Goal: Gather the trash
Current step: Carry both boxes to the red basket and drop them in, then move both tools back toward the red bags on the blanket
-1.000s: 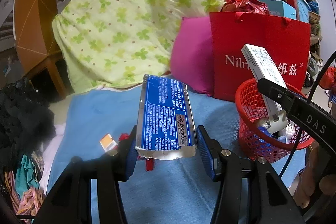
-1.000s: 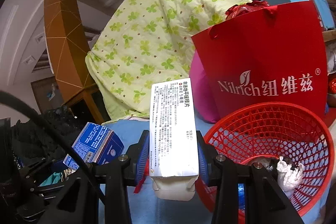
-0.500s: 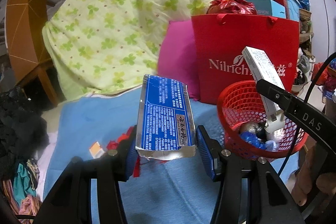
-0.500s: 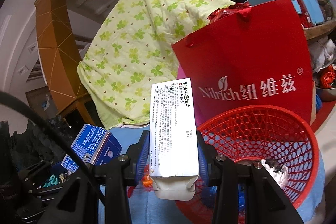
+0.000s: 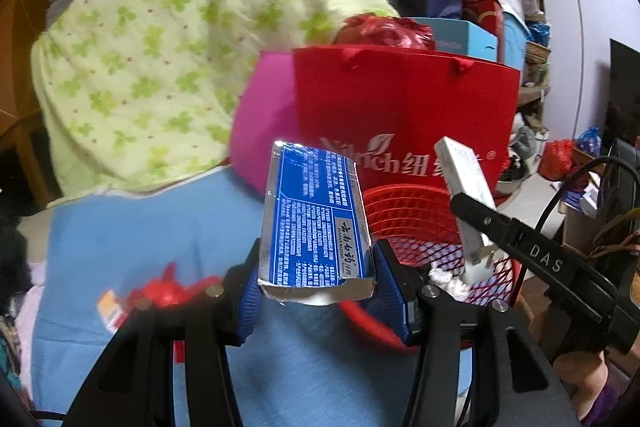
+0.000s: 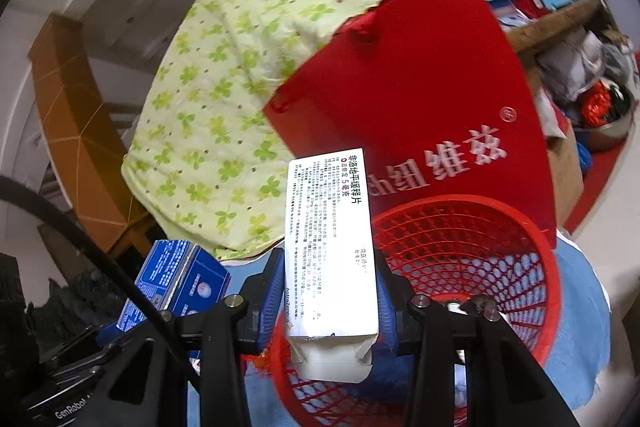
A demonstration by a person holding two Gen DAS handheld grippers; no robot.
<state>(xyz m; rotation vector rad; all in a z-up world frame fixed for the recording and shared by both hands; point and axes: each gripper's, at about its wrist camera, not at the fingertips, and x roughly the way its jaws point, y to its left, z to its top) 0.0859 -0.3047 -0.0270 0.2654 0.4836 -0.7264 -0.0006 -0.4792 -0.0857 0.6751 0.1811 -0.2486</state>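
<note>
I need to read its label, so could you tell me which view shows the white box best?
The right wrist view: the white box fills the centre, its printed face toward the camera, clamped in the right gripper. The left wrist view shows it only small, slanted, over the red basket.

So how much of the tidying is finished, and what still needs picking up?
Some is done: the red basket already holds crumpled scraps. In hand: the right gripper holds a white box over the basket, and the left gripper grips a blue box beside it. Neither has been dropped yet. Left: a red wrapper and a small orange packet lie on the blue cloth.
</note>
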